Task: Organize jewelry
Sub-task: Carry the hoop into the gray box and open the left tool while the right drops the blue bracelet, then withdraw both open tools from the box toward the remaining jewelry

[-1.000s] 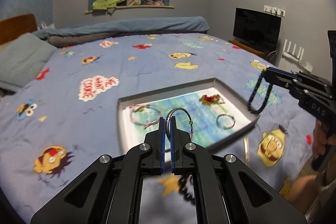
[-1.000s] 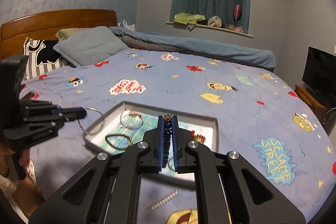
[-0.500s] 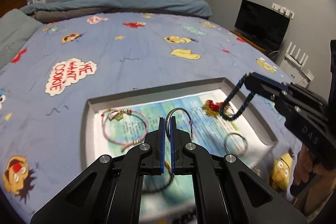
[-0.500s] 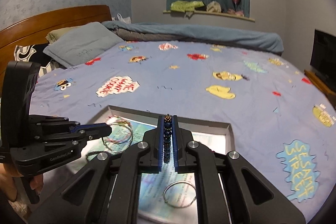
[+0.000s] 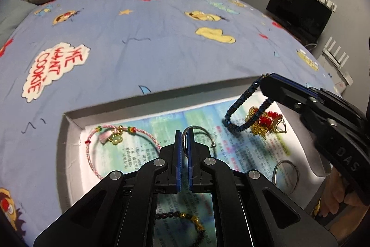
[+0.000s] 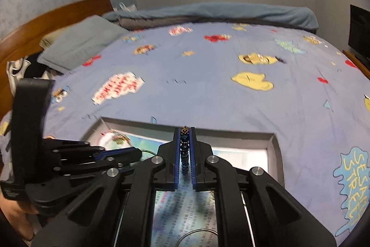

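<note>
A grey tray point(image 5: 69, 131) lined with printed paper lies on the bed. My left gripper point(image 5: 184, 131) is shut on a silver bangle point(image 5: 203, 131) and holds it low over the tray's middle. My right gripper point(image 6: 185, 131) is shut on a dark blue beaded bracelet point(image 6: 184, 147); in the left wrist view that bracelet point(image 5: 238, 110) hangs from the right gripper point(image 5: 266, 80) over a gold and red ornament point(image 5: 266, 122). In the tray lie a pink cord bracelet point(image 5: 92, 149), a silver ring bangle point(image 5: 285, 175) and a black and gold bead bracelet point(image 5: 180, 217).
The bed has a blue cartoon-print sheet point(image 5: 150, 38). A grey pillow point(image 6: 81, 43) and wooden headboard point(image 6: 57, 13) are at the left in the right wrist view. A TV point(image 5: 298, 15) stands against the right wall. The left gripper's body point(image 6: 69, 161) is close to my right gripper.
Both grippers have moved forward and down over the tray with their bracelets. The blue beaded bracelet now hangs just above the gold and red ornament.
</note>
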Tool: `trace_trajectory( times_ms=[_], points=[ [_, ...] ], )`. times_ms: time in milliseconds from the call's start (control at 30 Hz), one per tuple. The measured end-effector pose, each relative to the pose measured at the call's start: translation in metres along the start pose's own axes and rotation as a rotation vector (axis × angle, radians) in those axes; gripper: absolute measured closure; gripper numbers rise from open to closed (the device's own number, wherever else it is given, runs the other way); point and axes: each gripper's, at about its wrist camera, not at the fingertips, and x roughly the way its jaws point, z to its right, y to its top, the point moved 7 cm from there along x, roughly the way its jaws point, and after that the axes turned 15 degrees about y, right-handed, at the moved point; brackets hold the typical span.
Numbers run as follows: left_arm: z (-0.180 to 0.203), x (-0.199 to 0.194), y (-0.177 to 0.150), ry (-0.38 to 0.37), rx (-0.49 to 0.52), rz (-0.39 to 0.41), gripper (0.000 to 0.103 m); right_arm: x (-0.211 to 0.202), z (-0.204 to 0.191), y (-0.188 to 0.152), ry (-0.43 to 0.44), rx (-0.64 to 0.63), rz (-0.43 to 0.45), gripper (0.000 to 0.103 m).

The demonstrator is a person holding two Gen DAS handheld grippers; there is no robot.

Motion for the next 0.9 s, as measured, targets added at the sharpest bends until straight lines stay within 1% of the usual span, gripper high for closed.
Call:
trace_trajectory(
  times_ms=[133, 233, 500, 533, 600, 633, 700, 800, 900],
  points=[
    [0.000, 0.003, -0.001, -0.006, 0.002, -0.011, 0.098, 0.007, 0.008, -0.004, -0.046, 0.022, -0.035, 0.096],
    [0.002, 0.002, -0.002, 0.010, 0.019, -0.010, 0.098, 0.009, 0.009, -0.005, -0.065, 0.024, -0.049, 0.096],
    [-0.001, 0.002, -0.003, 0.037, 0.024, -0.010, 0.098, 0.002, 0.012, -0.003, -0.071, 0.039, -0.025, 0.095],
    [-0.002, 0.001, -0.004, 0.037, 0.023, -0.009, 0.098, 0.000, 0.012, -0.002, -0.073, 0.041, -0.023, 0.093],
    [-0.003, -0.002, -0.004, 0.035, 0.015, -0.001, 0.097, -0.004, 0.013, -0.002, -0.075, 0.045, -0.014, 0.085],
    [-0.004, -0.005, -0.003, 0.031, 0.011, 0.008, 0.093, -0.006, 0.014, -0.001, -0.074, 0.049, -0.007, 0.082],
    [-0.003, -0.012, -0.003, 0.029, 0.012, 0.028, 0.088, -0.012, 0.016, -0.001, -0.071, 0.055, 0.002, 0.082],
    [-0.001, -0.021, -0.004, 0.032, 0.021, 0.045, 0.088, -0.019, 0.017, -0.002, -0.076, 0.059, 0.007, 0.082],
    [0.002, -0.030, -0.006, 0.036, 0.032, 0.056, 0.087, -0.027, 0.018, -0.003, -0.076, 0.065, 0.010, 0.073]
  ],
)
